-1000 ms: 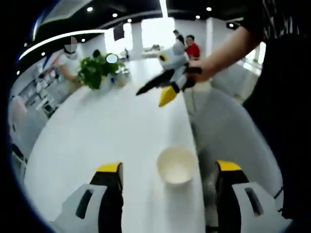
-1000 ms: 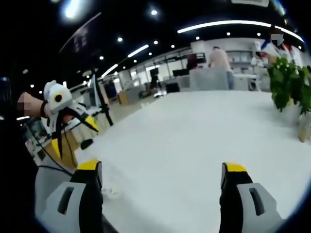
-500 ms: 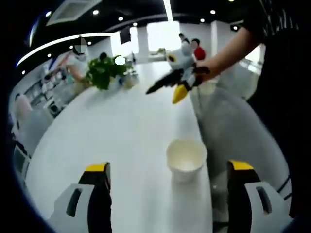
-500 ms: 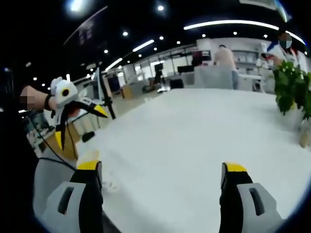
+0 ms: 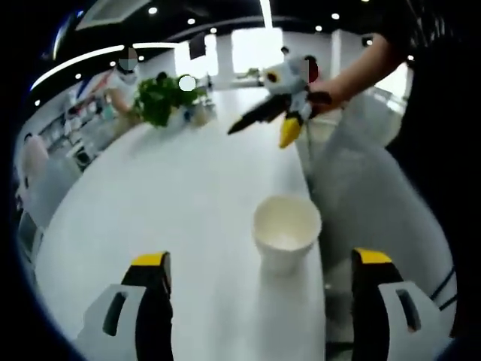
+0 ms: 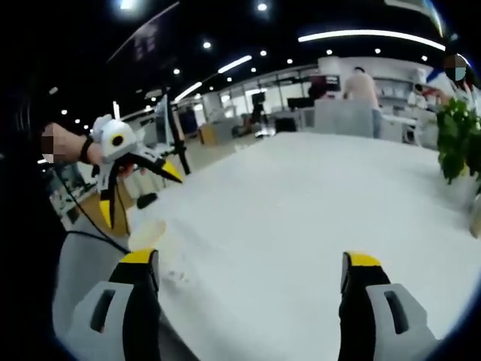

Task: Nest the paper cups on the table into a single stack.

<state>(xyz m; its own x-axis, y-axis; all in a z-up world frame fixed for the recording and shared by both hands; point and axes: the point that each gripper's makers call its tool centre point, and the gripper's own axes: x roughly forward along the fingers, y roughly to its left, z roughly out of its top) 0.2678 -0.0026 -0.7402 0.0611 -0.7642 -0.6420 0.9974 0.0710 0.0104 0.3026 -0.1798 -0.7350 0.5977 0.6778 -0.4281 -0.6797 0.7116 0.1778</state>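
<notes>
Standing upright near the white worktop's (image 5: 173,203) right edge, a paper cup (image 5: 286,232) sits between and just ahead of the left gripper's (image 5: 259,289) wide-spread jaws — untouched. The right gripper (image 6: 248,289) hangs over bare worktop with jaws wide and empty, the cup (image 6: 147,232) to its left — a potted plant (image 5: 161,101) stands farther back.
</notes>
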